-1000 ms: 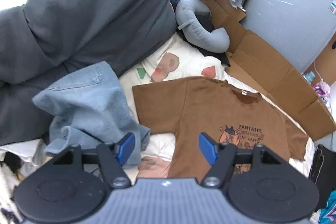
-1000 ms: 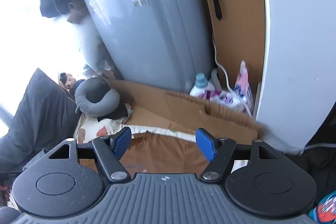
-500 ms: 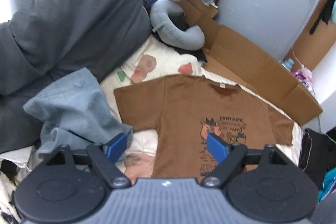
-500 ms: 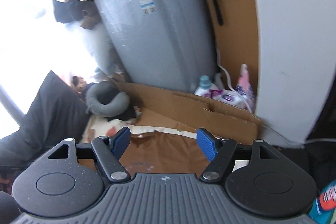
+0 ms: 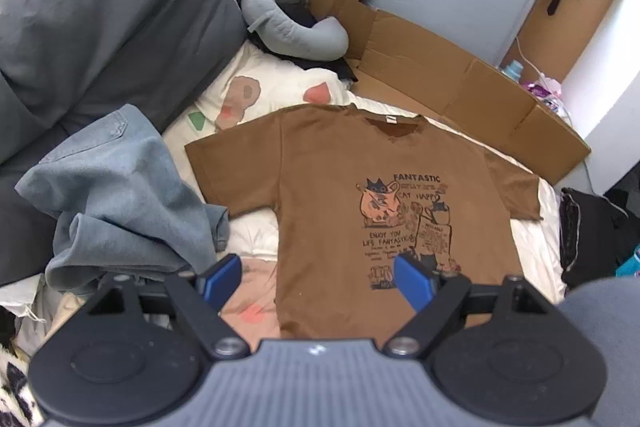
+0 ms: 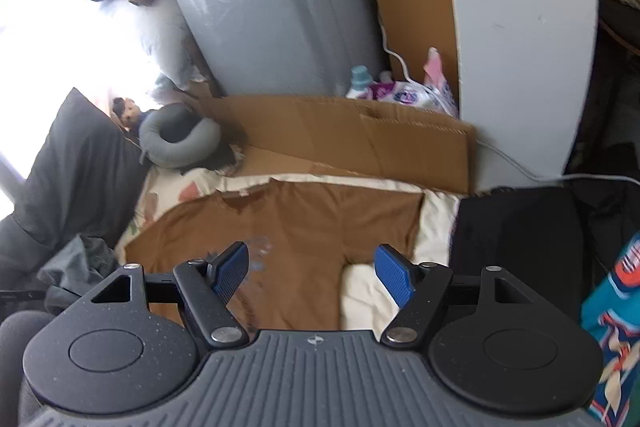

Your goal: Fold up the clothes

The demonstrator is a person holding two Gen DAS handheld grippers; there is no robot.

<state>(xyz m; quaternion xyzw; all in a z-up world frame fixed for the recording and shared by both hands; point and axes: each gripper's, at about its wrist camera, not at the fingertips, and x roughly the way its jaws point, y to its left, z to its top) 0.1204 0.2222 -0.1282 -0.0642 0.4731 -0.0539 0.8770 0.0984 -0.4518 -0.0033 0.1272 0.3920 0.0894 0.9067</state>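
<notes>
A brown T-shirt [image 5: 340, 195] with a cat print lies flat, face up, on the cream bedding [image 5: 256, 227], collar away from me and both sleeves spread. My left gripper [image 5: 318, 279] hovers over the shirt's lower hem, open wide, nothing between its blue pads. In the right wrist view the same T-shirt [image 6: 288, 227] lies below, and my right gripper [image 6: 313, 271] stands open above its right sleeve and side, holding nothing. Crumpled blue jeans [image 5: 120, 195] lie at the shirt's left, touching its left sleeve.
A big grey pillow [image 5: 100, 7] and a grey neck pillow [image 5: 288, 27] sit at the back left. Flattened cardboard [image 5: 440, 83] lines the far bed edge before a wrapped grey appliance [image 6: 272, 7]. Black clothing [image 6: 520, 235] and a teal garment [image 6: 612, 327] lie right.
The left gripper's jaws have spread wider and it has shifted right over the shirt's hem. The right gripper has dropped toward the bed, bringing far more of the shirt into view.
</notes>
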